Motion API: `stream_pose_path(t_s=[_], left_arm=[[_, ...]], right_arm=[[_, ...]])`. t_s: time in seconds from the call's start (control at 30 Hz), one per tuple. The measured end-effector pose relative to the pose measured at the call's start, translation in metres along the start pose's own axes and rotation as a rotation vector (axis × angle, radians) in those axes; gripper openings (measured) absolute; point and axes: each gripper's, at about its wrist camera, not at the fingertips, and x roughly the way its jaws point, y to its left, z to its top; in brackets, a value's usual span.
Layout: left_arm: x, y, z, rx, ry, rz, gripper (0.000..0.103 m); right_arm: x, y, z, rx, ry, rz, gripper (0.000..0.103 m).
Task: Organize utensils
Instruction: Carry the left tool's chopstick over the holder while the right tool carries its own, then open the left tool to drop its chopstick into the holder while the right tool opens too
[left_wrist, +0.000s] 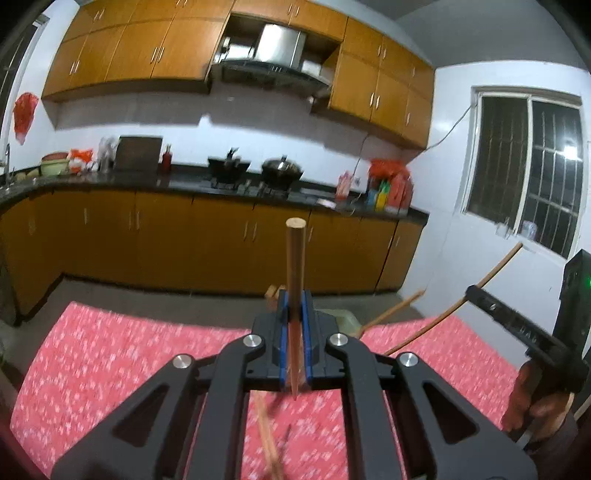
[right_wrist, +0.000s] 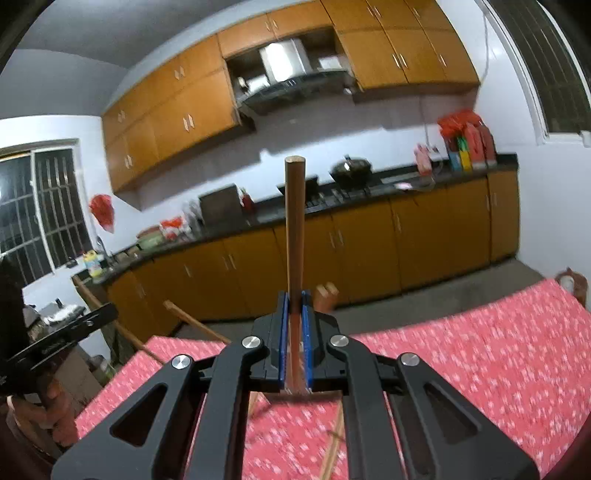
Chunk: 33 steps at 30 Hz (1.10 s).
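Chopsticks fill both claws: left gripper (left_wrist: 294, 306) clamps one chopstick (left_wrist: 295, 266), right gripper (right_wrist: 294, 306) another (right_wrist: 294, 229). Only the left view shows a loose stick (left_wrist: 271, 446) at six o'clock on the red cloth (left_wrist: 110, 354).

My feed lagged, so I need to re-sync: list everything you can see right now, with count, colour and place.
Wooden chopstick: one, brown, clamped in left tongs.
Second wooden chopstick: one, brown, clamped in right tongs.
Loose chopsticks: at least one, brown, lying on the cloth.
Patterned tablecloth: one, red-white, below both tongs.
Woks: two, dark, on the far counter.
Cabinets: orange-brown, above and below the counter.
Hands: right one gripping its handle.
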Motion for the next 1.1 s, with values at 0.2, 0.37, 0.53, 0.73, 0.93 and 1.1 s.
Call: stream_pose_path(t_s=[0.2, 0.37, 0.53, 0.73, 0.93, 1.1], left_arm=[[0.01, -0.022, 0.033, -0.002, -0.123, 0.009, 0.008], [0.035, -0.022, 0.041, -0.044, -0.171, 0.068, 0.008], [0.061, -0.02, 0.028, -0.047, -0.134, 0.091, 0.008], [0.086, -0.009, 0.006, -0.062, -0.056, 0.08, 0.008], [0.089, -0.001, -0.003, -0.087, -0.016, 0.062, 0.01], [0.074, 0.001, -0.001, -0.097, -0.037, 0.053, 0.012]], right_arm=[[0.015, 0.011, 0.016, -0.024, -0.083, -0.01, 0.008], [0.04, 0.01, 0.01, -0.04, -0.09, -0.042, 0.008], [0.065, 0.006, -0.004, -0.038, -0.048, -0.066, 0.008], [0.085, 0.004, -0.02, -0.032, 0.04, -0.063, 0.008], [0.077, 0.002, -0.019, -0.012, 0.055, -0.062, 0.024], [0.062, 0.003, -0.013, -0.001, 0.025, -0.064, 0.035]])
